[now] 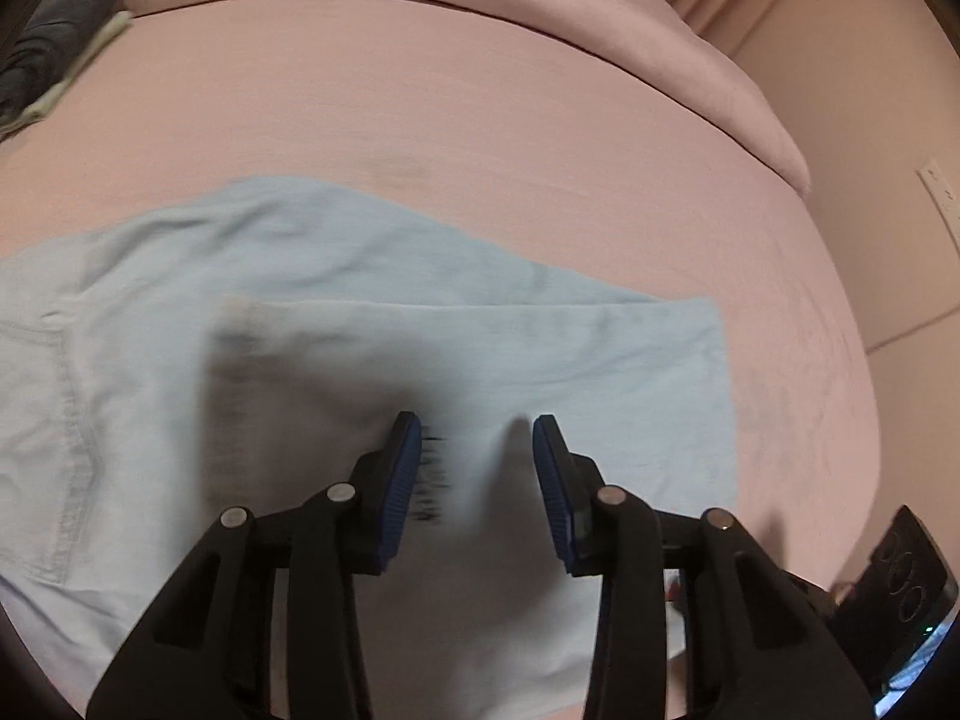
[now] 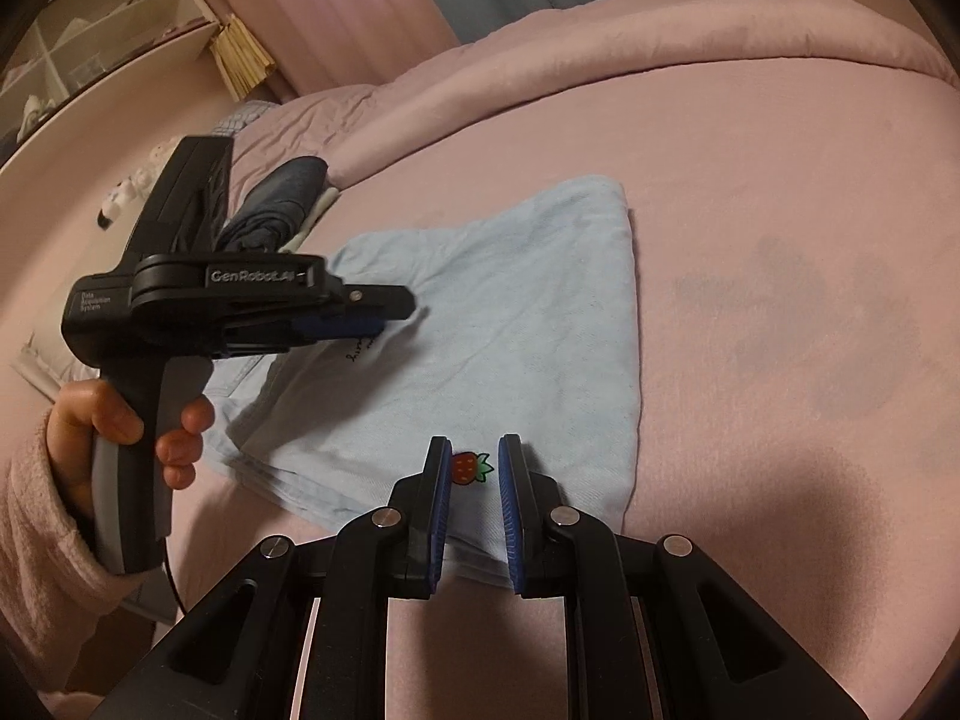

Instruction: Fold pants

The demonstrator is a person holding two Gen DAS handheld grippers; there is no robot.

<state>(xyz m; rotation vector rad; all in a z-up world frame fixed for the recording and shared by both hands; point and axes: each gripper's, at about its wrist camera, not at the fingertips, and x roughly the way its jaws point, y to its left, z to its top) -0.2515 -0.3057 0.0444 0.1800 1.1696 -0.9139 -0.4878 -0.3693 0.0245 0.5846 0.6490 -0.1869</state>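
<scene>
Left wrist view: my left gripper (image 1: 477, 444) hangs spread over the folded light-blue pants (image 1: 372, 324), pinching nothing; they lie mid-bed on the pink sheet (image 1: 480, 108).

Right wrist view: my right gripper (image 2: 474, 465) is spread too, fingers straddling a strawberry patch (image 2: 471, 468) at the pants' (image 2: 510, 312) near edge. My left hand (image 2: 120, 420) holds the other tool.

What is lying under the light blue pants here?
The pants rest directly on the pink bedsheet. The top folded layer covers more of the pants' own fabric; anything between them and the sheet is hidden.
</scene>
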